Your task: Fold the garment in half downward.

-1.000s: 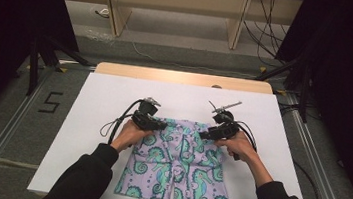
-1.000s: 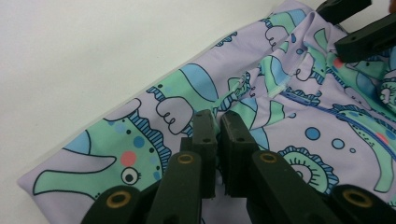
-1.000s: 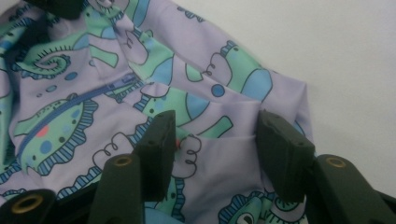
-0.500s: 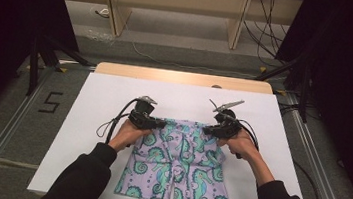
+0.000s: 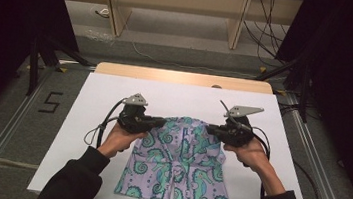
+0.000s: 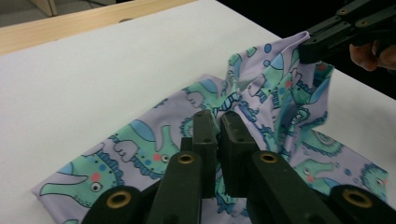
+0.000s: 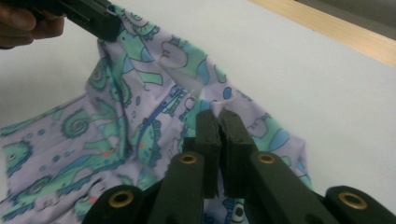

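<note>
A pair of lilac shorts (image 5: 177, 165) printed with green seahorses lies on the white table cover (image 5: 86, 119), legs toward the person. My left gripper (image 5: 161, 123) is shut on the waistband's left end, and my right gripper (image 5: 210, 128) is shut on its right end. The waistband hangs lifted between them while the legs rest on the table. In the left gripper view my jaws (image 6: 219, 116) pinch a fold of the shorts (image 6: 140, 149), with the right gripper (image 6: 322, 39) gripping cloth at the top right. The right gripper view shows my jaws (image 7: 218, 114) clamped on fabric (image 7: 70, 140), and the left gripper (image 7: 93, 18) holds the other corner.
The wooden table edge (image 5: 182, 77) runs along the far side. Beyond it stand shelf legs (image 5: 116, 17) with cables on the floor. Metal rails (image 5: 4, 135) flank the table, and a "5" (image 5: 51, 101) is marked on the floor at left.
Both hands have risen and moved a little away from the person, lifting the waistband off the table. The shorts' top now bunches between the two grippers.
</note>
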